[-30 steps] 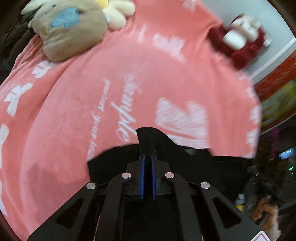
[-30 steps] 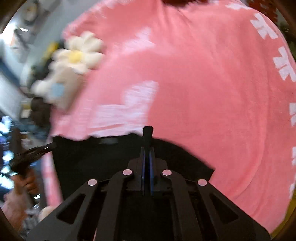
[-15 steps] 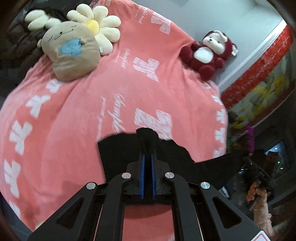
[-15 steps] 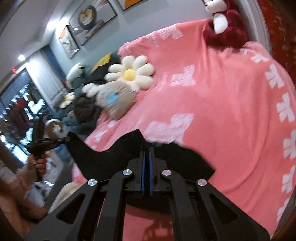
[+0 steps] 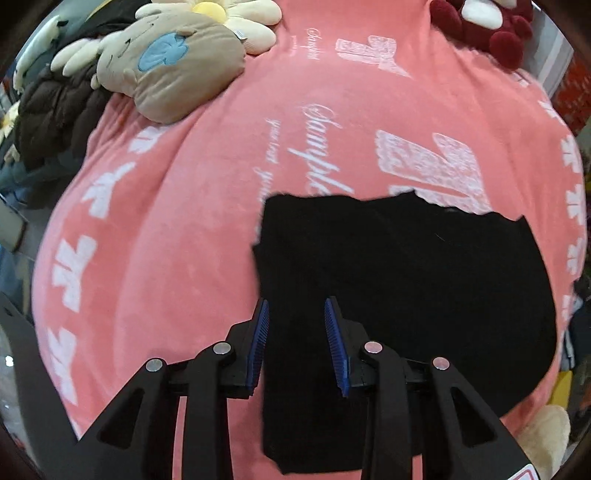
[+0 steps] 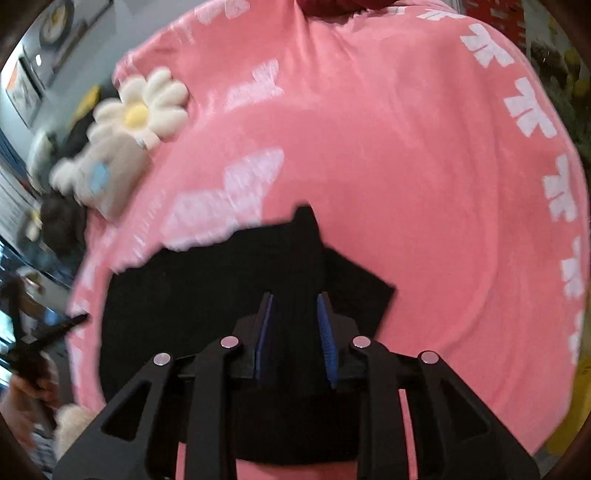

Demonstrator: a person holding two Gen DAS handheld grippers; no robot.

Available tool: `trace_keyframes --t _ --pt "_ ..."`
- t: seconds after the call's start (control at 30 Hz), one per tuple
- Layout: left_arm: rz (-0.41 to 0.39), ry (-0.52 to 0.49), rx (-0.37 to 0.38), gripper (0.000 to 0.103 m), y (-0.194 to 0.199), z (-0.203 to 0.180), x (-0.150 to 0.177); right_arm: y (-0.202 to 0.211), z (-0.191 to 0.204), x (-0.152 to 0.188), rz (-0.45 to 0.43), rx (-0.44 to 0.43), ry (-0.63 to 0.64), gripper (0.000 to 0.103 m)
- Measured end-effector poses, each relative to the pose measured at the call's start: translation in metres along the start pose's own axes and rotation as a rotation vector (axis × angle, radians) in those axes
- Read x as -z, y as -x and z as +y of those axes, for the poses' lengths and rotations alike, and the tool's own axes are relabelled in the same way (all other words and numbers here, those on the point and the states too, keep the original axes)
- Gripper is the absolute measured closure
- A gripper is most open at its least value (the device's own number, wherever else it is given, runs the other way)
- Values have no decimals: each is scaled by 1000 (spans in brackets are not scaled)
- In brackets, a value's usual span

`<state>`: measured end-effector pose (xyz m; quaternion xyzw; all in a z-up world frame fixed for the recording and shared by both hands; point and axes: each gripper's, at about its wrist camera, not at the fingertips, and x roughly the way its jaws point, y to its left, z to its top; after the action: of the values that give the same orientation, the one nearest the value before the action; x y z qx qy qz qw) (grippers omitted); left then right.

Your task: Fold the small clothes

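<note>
The black garment [image 5: 402, 280] lies spread flat on the pink blanket [image 5: 177, 236], well short of the tan plush pillow [image 5: 173, 62] at the blanket's far end. Both the left gripper [image 5: 295, 343] and right gripper [image 6: 293, 332] hover with jaws parted, holding nothing, over the garment's near edge. It looks light, limp and thin, so pinching its corners should fold it cleanly.

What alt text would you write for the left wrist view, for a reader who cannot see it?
A black knitted garment lies flat on a pink blanket with white lettering, and the left gripper is above its near edge with blue-padded fingers open. A beige plush pillow and a dark red plush toy sit at the far side.
</note>
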<state>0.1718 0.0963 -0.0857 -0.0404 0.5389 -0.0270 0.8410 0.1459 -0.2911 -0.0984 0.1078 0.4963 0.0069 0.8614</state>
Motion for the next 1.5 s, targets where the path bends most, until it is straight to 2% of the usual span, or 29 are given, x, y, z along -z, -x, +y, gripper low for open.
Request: trace_keyframes --t 0.03,0.07,0.13,0.17,0.2,0.27,0.4,0.47,0.5,0.53,0.67,0.73,0.87,0.93,1.03,1.1,1.2,1.27,1.37,1.4,1.5 --pt "16 0 13 70 -2 -3 5 -17 -3 10 73 37 1 79" --pt "36 -5 17 70 -5 -8 8 -25 -5 14 102 44 -7 79" --pt "52 -25 19 70 -6 -18 11 -32 -10 23 125 15 -39 79" --pt "54 -37 19 70 -6 -22 13 -37 -11 27 143 -1 -53 84" --pt "58 -53 17 69 -5 -29 15 -41 -12 29 153 -13 -66 89" --pt "63 -57 18 58 -3 -39 19 -34 -18 30 143 -23 -103 97" --pt "84 -46 39 52 1 -44 27 3 -28 33 76 -11 -161 99" --pt "94 -41 54 51 2 -45 31 -8 -31 41 118 37 -131 97" --pt "95 -43 59 51 2 -46 33 -23 -34 47 175 29 -126 95" --pt "99 -50 50 50 0 -48 36 -29 -35 49 196 19 -136 95" --pt "125 -90 0 49 -1 -53 44 19 -27 43 23 -6 -165 94" --pt "125 -87 -10 45 2 -52 47 31 -18 44 13 -28 -143 94" --pt "140 -50 0 44 3 -47 55 5 -7 63 130 -32 -65 94" --pt "144 -39 -3 44 4 -47 58 -28 -9 78 234 -1 -49 98" --pt "149 -45 -16 44 7 -46 63 -24 -13 70 196 -2 -115 97" --pt "149 -53 -29 42 9 -44 67 -5 -10 64 145 -18 -141 93" --pt "159 -40 -33 39 10 -36 74 20 -4 62 91 -15 -83 86" --pt "170 -6 -14 33 7 -25 80 33 -1 67 67 14 -19 66" --pt "201 154 107 29 -1 3 90 42 1 74 53 39 34 59" --pt "223 251 174 29 -7 17 96 44 1 76 54 39 38 58" --pt "245 465 264 29 -23 45 111 51 -2 93 51 35 33 44"
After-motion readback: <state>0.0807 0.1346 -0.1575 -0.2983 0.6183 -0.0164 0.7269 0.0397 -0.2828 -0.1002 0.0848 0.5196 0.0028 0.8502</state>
